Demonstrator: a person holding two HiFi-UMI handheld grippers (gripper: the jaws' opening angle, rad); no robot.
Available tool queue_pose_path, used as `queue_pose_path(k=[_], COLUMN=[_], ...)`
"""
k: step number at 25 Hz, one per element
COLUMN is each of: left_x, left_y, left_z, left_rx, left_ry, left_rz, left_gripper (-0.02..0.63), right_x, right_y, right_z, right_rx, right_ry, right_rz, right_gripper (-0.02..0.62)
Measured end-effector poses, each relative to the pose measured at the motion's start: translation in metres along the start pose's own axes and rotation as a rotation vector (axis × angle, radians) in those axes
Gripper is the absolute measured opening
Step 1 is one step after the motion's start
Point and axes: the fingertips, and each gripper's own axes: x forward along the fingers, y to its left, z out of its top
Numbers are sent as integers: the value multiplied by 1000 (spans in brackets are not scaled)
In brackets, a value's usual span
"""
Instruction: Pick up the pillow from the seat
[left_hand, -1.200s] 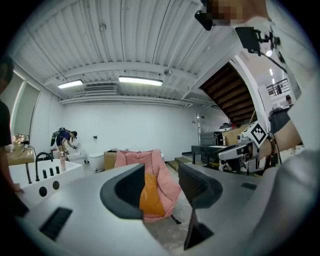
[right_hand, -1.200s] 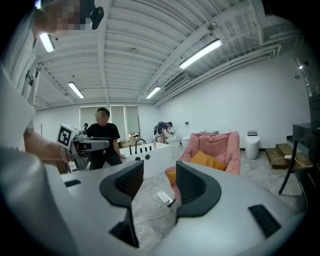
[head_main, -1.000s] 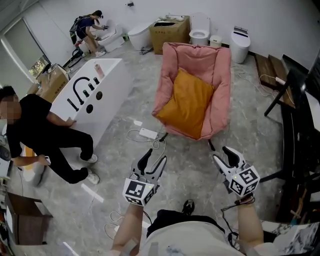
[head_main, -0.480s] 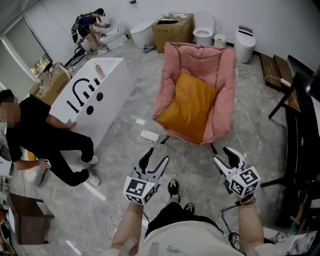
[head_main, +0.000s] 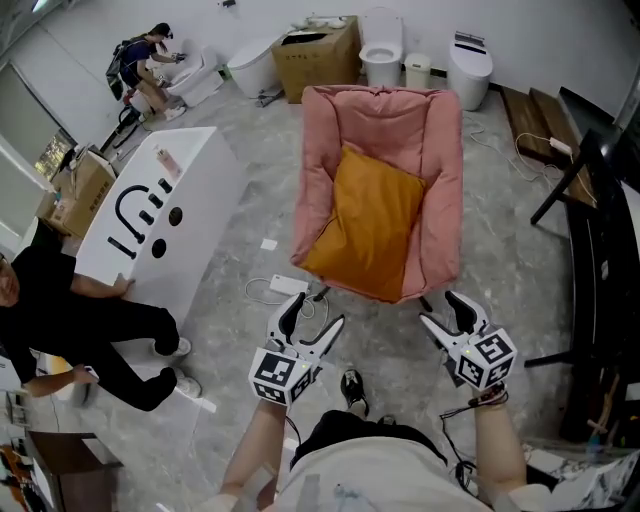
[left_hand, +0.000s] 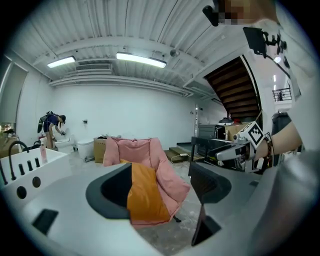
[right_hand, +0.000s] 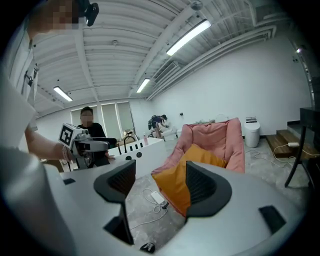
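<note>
Two grippers are at the lower middle of the frame, side by side, each on a bare forearm. The left gripper (head_main: 312, 318) and the right gripper (head_main: 447, 315) both point up the frame and a little downward, toward the chair. Their fingers have just been opening and now stand released, with nothing grasped; in both gripper views the pillow shows beyond the gap, well apart from the pads.

Compared with one second ago, the grippers are nearer to the front edge of the chair, which looks larger.

On the floor just left of the chair's front lies one white power strip (head_main: 288, 286). One pink chair (head_main: 440, 150) holds one orange pillow (head_main: 372, 220), leaning on its seat and back. At the left is one white bathtub (head_main: 170, 215), with one person in black (head_main: 90, 320) beside it, now lower in the frame. A second person (head_main: 140, 60) is far away at the upper left.
</note>
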Motion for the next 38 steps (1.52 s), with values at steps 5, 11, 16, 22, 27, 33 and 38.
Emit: queue_pose_path(k=[5,11,16,22,27,33,38], left_x=[33,68,101,167,237,310,344], left_y=[37,75,100,122,149,183,200], left_z=[-2,-8,-17,-33,-52,-87,-126], left_rx=[-22,-52,-99,-169,-229,-283,-319], left_ry=[46,112,165,258,358,467,542], left_rz=[-67,-122,-135,-128,-104,-77,-87], left_gripper=[376,416,433,443,453,463,466], right_x=[40,80,105,142,193,253,284], right_y=[-18,-43,-66,-135,-199,-254,-282], right_z=[5,11,9,-14,-31,-70,-107], right_rx=[24,67,132,277,373,509,592], right_ry=[29,45,81,134,197,296,346], right_rz=[-54,-103,-87,-81,-42,4,-26], right_gripper=[328,372,383,385,385,385,390])
